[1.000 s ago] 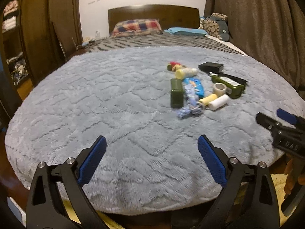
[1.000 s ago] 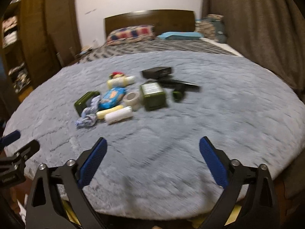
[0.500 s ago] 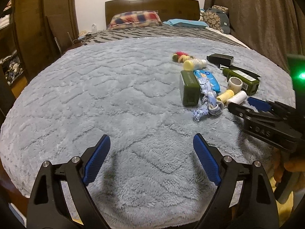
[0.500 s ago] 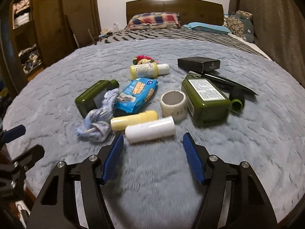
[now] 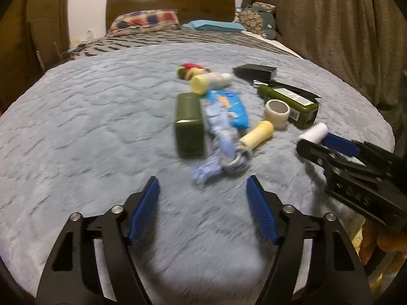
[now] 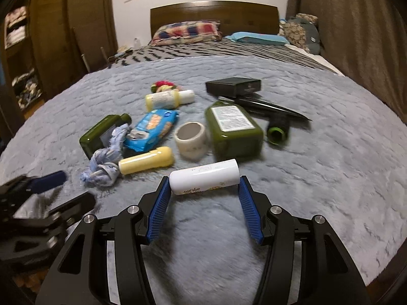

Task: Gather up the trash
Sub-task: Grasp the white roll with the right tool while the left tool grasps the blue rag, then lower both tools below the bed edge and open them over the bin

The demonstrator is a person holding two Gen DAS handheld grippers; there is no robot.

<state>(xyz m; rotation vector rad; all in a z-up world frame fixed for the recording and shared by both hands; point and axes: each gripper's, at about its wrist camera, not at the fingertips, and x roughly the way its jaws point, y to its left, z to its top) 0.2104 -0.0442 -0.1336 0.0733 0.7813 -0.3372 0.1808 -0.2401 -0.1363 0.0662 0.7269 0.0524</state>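
Both claws have just been closing: the right claw (image 6: 203, 185) now brackets the white tube (image 6: 204, 177) at the litter's near edge, seemingly touching its ends, while the left claw (image 5: 202, 188), half-open and empty, nears the crumpled blue cloth (image 5: 221, 150) on the bed (image 5: 76, 127).

Left view's blue rag (image 5: 220, 152) motion-blurred, white tube (image 5: 313, 132) half hidden behind right gripper (image 5: 318, 145)

Plush grey blanket (image 6: 318, 178), glossy white plastic tube (image 6: 204, 176), matt black box (image 6: 232, 86), crinkly blue wrapper (image 6: 152, 127).
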